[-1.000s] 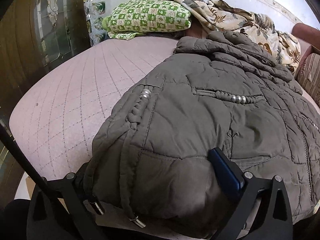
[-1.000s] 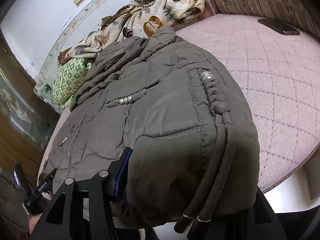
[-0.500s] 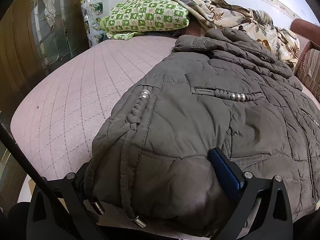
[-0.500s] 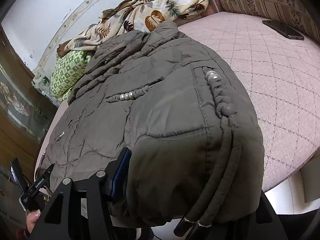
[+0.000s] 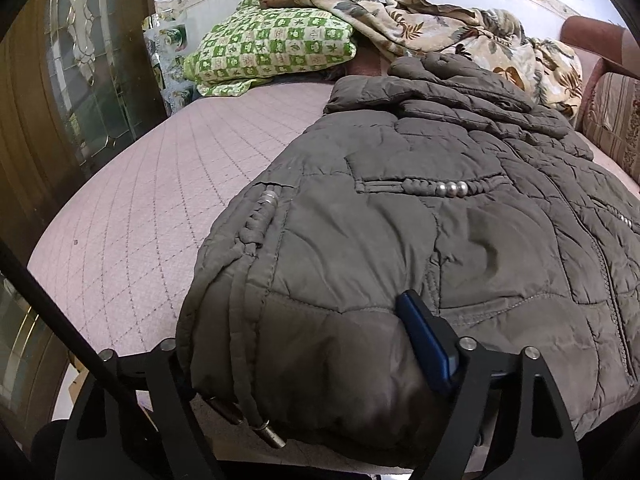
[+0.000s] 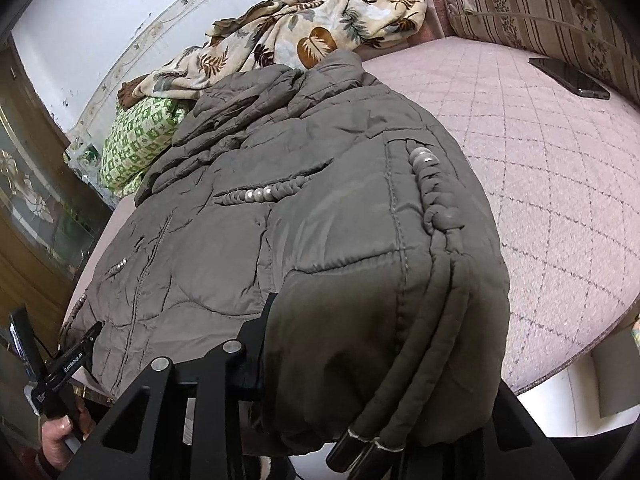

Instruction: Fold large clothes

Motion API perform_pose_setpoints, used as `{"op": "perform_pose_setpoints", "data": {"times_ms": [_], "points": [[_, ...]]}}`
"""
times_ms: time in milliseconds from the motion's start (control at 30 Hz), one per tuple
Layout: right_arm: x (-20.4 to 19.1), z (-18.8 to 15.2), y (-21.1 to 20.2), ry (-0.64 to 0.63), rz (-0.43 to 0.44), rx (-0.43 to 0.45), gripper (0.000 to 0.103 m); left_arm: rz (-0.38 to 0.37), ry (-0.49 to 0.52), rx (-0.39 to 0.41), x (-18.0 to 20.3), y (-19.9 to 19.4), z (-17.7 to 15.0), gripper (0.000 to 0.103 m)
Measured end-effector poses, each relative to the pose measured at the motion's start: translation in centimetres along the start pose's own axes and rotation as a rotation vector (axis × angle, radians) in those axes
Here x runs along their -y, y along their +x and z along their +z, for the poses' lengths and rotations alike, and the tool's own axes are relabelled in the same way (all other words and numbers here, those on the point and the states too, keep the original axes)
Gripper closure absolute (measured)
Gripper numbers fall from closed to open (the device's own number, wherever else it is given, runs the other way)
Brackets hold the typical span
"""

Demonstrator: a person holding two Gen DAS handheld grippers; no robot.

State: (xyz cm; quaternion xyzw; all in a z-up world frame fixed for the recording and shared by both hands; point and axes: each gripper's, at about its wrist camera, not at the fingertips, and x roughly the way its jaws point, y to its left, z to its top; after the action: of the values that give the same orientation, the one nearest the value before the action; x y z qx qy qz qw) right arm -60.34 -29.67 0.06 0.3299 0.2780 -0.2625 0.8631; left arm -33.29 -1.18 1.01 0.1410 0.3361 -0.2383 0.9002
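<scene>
1. While the quilted olive-grey jacket [image 5: 420,240] lies spread on the pink quilted bed [image 5: 132,216], its near hem is bunched up between the fingers of both grippers.
2. Left gripper [image 5: 316,364]: the fingers stand wide apart with a thick roll of the hem's corner packed between them; the blue pad of one finger [image 5: 424,340] presses into the fabric at 4 o'clock, while the other finger is mostly hidden behind the cloth at 8 o'clock.
3. Right gripper [image 6: 380,360]: one finger [image 6: 256,344] bears on the hem at 7 o'clock; the opposite finger is covered by the jacket, so the full width of the opening cannot be told, though cloth fills the gap.
4. Braided drawcords with metal tips [image 6: 360,448] hang from the hem at 6 o'clock in the right view.
5. Bead-trimmed pocket [image 5: 432,189], centre of the left view.
6. Green checked pillow [image 5: 272,44] and leaf-print blanket [image 5: 460,36], at 12 o'clock beyond the collar.
7. Dark phone [image 6: 568,78] on the bed at 2 o'clock, well apart from the jacket.
</scene>
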Motion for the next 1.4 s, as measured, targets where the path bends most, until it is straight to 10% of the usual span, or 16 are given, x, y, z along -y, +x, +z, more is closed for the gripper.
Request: {"op": "perform_pose_setpoints", "data": {"times_ms": [1400], "points": [[-0.1, 0.3, -0.2, 0.005, 0.024, 0.002, 0.071, -0.029, 0.009, 0.030, 0.2, -0.8, 0.1, 0.064]]}}
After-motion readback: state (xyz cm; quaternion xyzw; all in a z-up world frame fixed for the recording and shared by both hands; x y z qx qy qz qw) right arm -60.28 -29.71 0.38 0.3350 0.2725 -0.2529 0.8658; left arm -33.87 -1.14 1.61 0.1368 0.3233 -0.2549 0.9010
